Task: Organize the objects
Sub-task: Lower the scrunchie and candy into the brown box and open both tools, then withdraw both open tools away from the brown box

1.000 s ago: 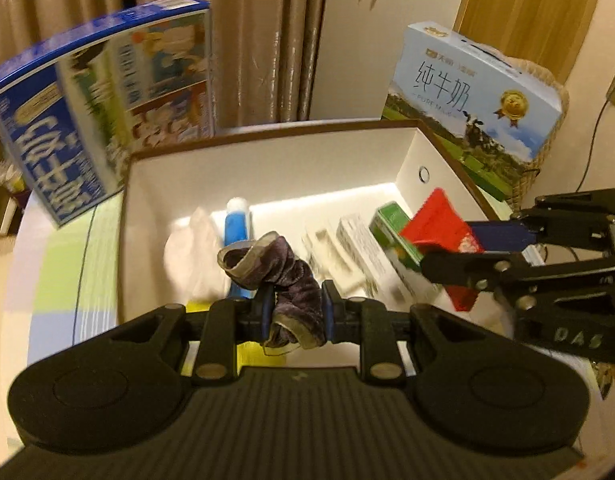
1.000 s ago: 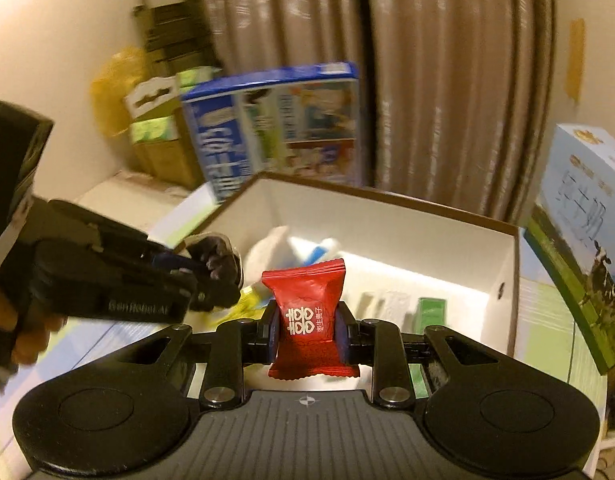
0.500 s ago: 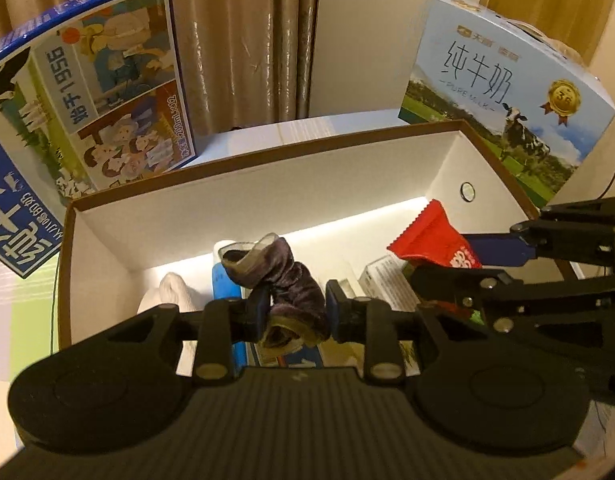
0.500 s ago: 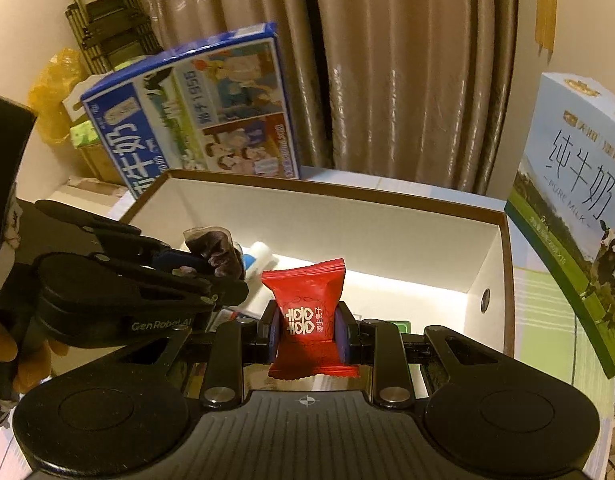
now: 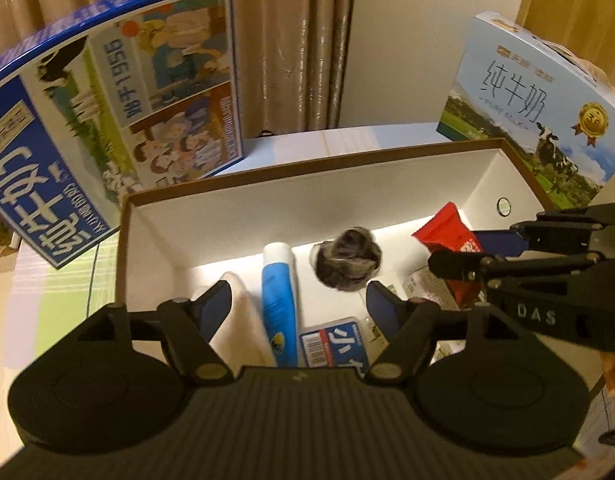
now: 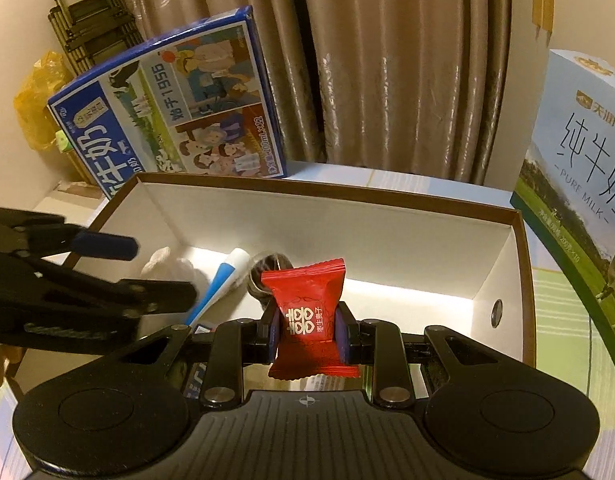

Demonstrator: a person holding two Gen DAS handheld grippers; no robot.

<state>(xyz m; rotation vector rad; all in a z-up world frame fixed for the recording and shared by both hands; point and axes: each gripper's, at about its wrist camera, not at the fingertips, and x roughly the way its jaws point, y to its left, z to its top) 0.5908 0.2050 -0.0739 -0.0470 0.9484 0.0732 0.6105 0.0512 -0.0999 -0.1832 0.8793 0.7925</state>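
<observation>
My left gripper (image 5: 298, 303): jaws just opened wide, nothing between pads. Dark wrapped candy (image 5: 346, 258), clamped there a second ago, now free and blurred above white box (image 5: 211, 216) floor, beside blue tube (image 5: 278, 300). My right gripper (image 6: 306, 330): clamped on red candy packet (image 6: 307, 316), unchanged, over box interior. Milk cartons (image 5: 107, 120) behind box.
</observation>
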